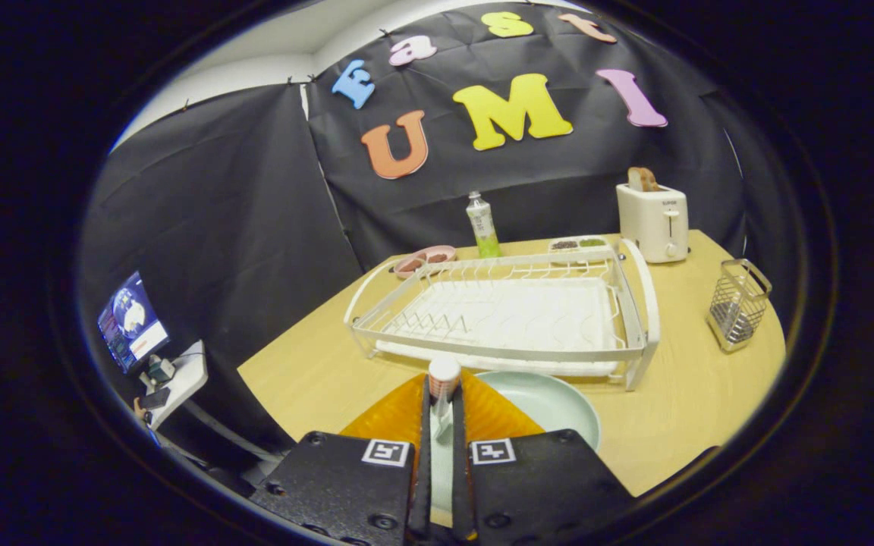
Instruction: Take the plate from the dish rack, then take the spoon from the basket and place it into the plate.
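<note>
Gripper view: plate (551,402) already out of the empty dish rack (513,311), lower centre on table, gripper (443,413) clenched on spoon (443,379) above it, basket (738,305) right; drop left.

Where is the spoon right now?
In the gripper view the spoon is clamped between the gripper fingers, over the plate just in front of the dish rack.

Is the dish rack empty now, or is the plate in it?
Empty: the dish rack holds nothing; the plate lies before it, beside the claw.
</note>
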